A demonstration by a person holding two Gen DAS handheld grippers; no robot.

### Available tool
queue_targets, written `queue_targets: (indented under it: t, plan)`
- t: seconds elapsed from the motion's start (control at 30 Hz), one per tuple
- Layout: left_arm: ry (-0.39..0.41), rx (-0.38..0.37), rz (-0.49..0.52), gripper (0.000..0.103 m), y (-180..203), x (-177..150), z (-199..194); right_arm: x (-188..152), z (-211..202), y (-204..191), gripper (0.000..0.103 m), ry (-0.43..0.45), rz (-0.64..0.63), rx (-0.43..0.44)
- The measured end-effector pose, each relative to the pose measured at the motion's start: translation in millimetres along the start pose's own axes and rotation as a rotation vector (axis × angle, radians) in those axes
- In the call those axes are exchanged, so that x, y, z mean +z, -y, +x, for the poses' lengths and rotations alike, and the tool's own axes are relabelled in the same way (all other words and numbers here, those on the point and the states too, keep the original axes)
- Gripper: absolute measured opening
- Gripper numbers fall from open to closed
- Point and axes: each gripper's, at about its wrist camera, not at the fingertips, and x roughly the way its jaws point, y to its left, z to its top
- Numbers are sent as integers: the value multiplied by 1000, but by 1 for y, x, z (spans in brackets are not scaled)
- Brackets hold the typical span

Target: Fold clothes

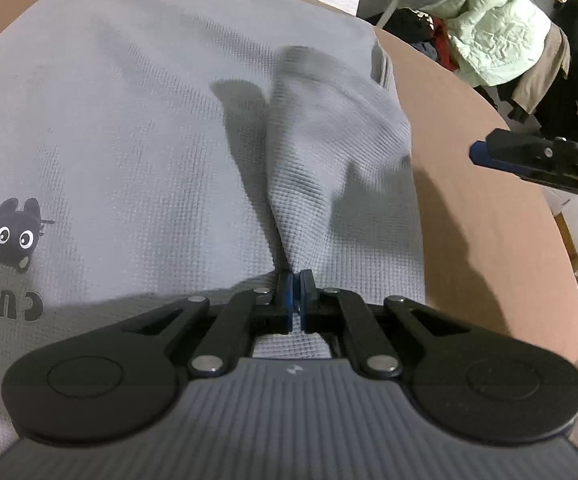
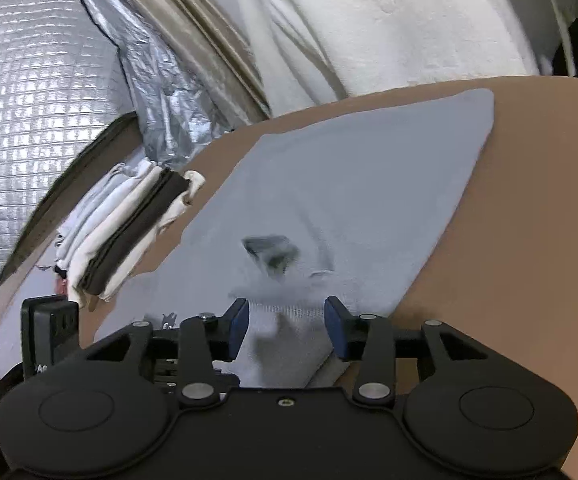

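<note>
My left gripper (image 1: 297,280) jaws pinch a ridge of the grey shirt (image 1: 137,128) on the tabletop (image 1: 481,184), right gripper (image 2: 285,316) jaws gape around loose cloth, so pulling now may drag everything crooked.

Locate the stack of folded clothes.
In the right wrist view the stack of folded clothes sits at left on the brown table, just left of the grey shirt, below the silver quilted sheet.
</note>
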Motion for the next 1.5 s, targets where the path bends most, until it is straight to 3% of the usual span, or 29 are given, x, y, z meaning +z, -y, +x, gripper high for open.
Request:
queue_targets:
  t: [0.17, 0.3, 0.33, 0.37, 0.47, 0.57, 0.63, 0.67, 0.8, 0.9, 1.0, 1.1, 1.23, 1.4, 1.5]
  plan:
    - [14, -21, 13, 3, -7, -1, 2, 0, 31, 10, 58, -67, -4, -16]
    - [17, -21, 22, 3, -3, 4, 4, -2, 60, 10, 55, -106, -33, -35]
    - [18, -22, 22, 3, -3, 5, 3, -2, 54, 4, 23, -98, -71, -38]
    - [18, -26, 19, 3, -2, 6, 0, -3, 49, -1, 3, -89, -108, -41]
    - [31, -40, 25, 6, 6, 12, -8, -4, 34, -19, 3, -63, -222, -51]
    - [41, -40, 62, 12, 17, 11, -22, 2, -23, -31, 3, 8, -194, -134]
    - [38, -40, 86, 29, 23, 7, -31, 0, -65, -36, 3, 36, -155, -220]
    - [30, -38, 97, 31, 26, 4, -33, -4, -82, -35, 3, 33, -146, -260]
    - [-71, -23, 130, 35, 40, -15, -22, -38, -130, 2, 3, -14, -24, -416]
    - [-100, 27, 208, 35, 54, -27, -16, -73, -142, 32, 3, -28, 87, -470]
    - [-85, 56, 306, 40, 70, -32, -26, -100, -168, 29, 3, 80, 94, -452]
    - [-87, 79, 332, 47, 72, -36, -37, -123, -197, 20, 1, 193, 141, -415]
    - [-163, 149, 313, 47, 71, -37, -23, -139, -181, 44, 1, 102, 213, -451]
    - [-174, 150, 285, 48, 64, -33, -38, -117, -190, 29, 1, 158, 163, -411]
    - [-110, 155, 250, 48, 54, -28, -59, -80, -188, -7, 2, 155, 40, -365]
